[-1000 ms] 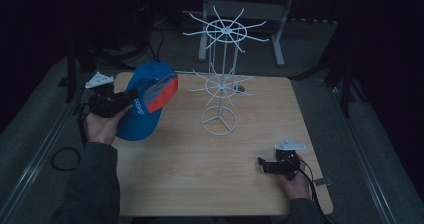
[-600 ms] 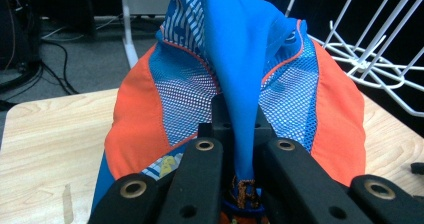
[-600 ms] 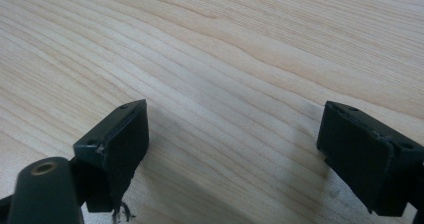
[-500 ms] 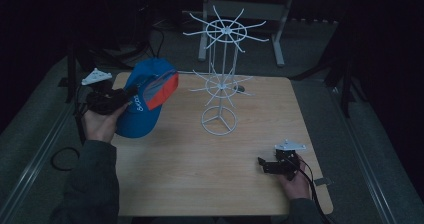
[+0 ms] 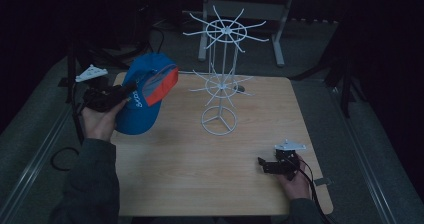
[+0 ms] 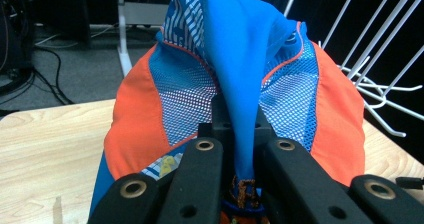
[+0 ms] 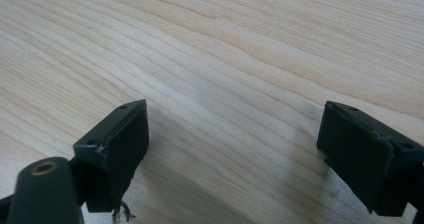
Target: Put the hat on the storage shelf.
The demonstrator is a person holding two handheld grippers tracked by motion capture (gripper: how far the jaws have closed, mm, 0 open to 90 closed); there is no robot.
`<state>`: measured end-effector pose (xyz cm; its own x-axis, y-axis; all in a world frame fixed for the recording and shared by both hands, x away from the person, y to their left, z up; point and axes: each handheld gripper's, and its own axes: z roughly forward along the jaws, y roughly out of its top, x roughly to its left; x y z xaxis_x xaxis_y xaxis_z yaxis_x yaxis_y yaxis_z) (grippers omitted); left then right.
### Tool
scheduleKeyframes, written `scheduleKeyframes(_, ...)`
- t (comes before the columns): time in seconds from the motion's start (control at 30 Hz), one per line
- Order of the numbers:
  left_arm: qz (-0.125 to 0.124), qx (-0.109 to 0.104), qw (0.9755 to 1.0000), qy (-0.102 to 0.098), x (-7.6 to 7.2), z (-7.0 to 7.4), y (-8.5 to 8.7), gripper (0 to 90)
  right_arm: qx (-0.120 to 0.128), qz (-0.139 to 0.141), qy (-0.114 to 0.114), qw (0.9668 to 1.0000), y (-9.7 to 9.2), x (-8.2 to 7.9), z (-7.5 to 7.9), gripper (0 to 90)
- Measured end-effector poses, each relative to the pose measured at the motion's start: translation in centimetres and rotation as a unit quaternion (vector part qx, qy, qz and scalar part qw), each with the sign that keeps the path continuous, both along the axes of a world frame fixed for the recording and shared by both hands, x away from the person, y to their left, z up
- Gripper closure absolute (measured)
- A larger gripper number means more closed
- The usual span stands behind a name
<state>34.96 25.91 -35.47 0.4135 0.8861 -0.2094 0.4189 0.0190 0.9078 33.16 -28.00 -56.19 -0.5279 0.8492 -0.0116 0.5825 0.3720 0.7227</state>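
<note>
Left claw (image 5: 131,90) pinching blue-orange cap (image 5: 145,95) by fold of blue fabric; jaws pressed tight on it in left gripper view. Since a second ago I see cap drift slightly left and up; now clear of desk (image 5: 210,184), over its left edge, left of white wire rack (image 5: 220,84). I judge carry phase: cap not yet on rack arm. Right claw (image 5: 266,165) spread, empty, resting low over desk near right corner, unmoved.

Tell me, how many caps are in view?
1. The blue and orange cap is held up by the left gripper over the table's left edge, beside the white wire rack.
</note>
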Motion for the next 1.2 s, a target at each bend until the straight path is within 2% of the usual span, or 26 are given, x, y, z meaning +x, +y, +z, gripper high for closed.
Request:
scheduleKeyframes(0.43,0.001,-0.009,0.9999,-0.005,0.0,0.5,0.0,89.1,0.001,0.0,0.0,1.0,0.0,0.0,0.0,13.1)
scheduleKeyframes(0.67,-0.003,-0.022,0.9997,-0.009,-0.1,0.7,0.3,89.2,0.001,0.0,0.001,1.0,0.0,0.0,0.0,13.1)
scheduleKeyframes(1.2,-0.004,-0.027,0.9994,-0.021,-0.4,1.6,0.4,89.1,0.001,0.0,0.001,1.0,0.0,0.0,0.0,13.1)
